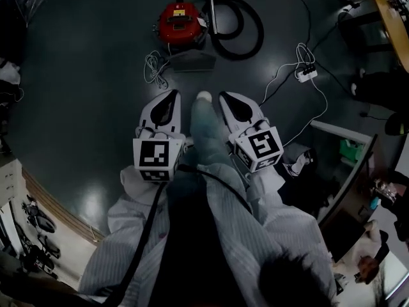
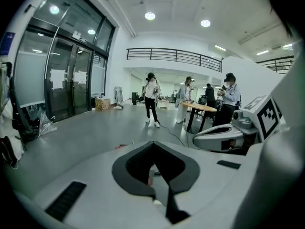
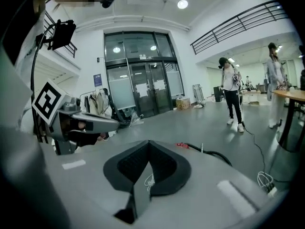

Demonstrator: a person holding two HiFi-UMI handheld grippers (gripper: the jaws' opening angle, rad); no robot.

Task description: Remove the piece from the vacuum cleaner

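The red vacuum cleaner (image 1: 179,23) stands on the dark floor ahead of me, its black hose (image 1: 246,27) coiled to its right. A metal tube (image 1: 213,8) lies across the coil, and a grey floor nozzle (image 1: 190,61) sits in front of the body. Left gripper (image 1: 174,94) and right gripper (image 1: 225,97) hang side by side at waist height, well short of the vacuum, both shut and empty. Past the right gripper (image 3: 149,143), the right gripper view shows a red bit of the vacuum (image 3: 181,145) and its hose (image 3: 209,152). The left gripper (image 2: 153,144) points across the hall.
A white cord (image 1: 155,68) lies bunched left of the nozzle. A power strip (image 1: 305,74) with white cable lies to the right. A wooden table edge (image 1: 386,11) and dark furniture stand at far right. Several people stand by a round table (image 2: 202,108).
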